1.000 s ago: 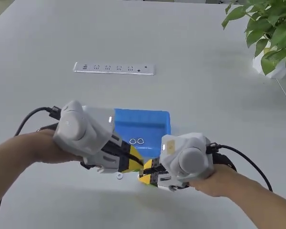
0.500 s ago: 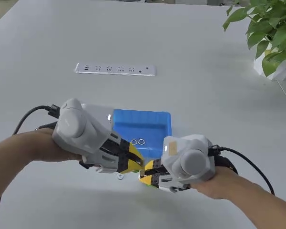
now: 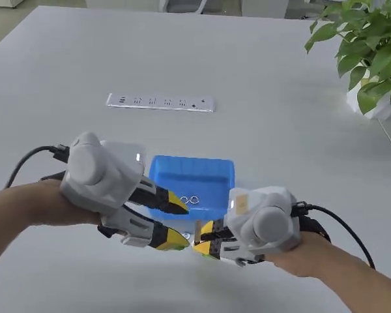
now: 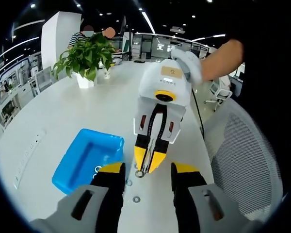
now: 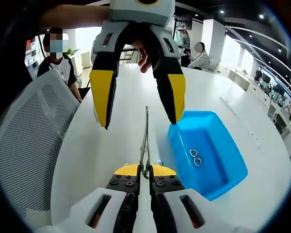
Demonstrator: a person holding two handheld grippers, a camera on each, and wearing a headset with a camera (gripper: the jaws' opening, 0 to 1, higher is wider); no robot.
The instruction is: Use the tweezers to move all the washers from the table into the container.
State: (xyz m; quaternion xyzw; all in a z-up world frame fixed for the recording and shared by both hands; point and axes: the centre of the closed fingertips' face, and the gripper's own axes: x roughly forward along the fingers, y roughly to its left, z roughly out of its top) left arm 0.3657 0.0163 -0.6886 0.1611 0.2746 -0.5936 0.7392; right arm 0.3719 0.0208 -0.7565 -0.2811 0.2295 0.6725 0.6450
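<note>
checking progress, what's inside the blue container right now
Two washers lie side by side on the floor of the blue container; the visible rest is bare. In the head view the left gripper covers its near left corner.

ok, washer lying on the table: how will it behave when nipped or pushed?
Probably very light: the washer is a small thin ring. It lies flat on the smooth table, so a push should slide it, not roll it. It looks like bare metal, so it may slip from the thin tweezers unless nipped across the rim.
</note>
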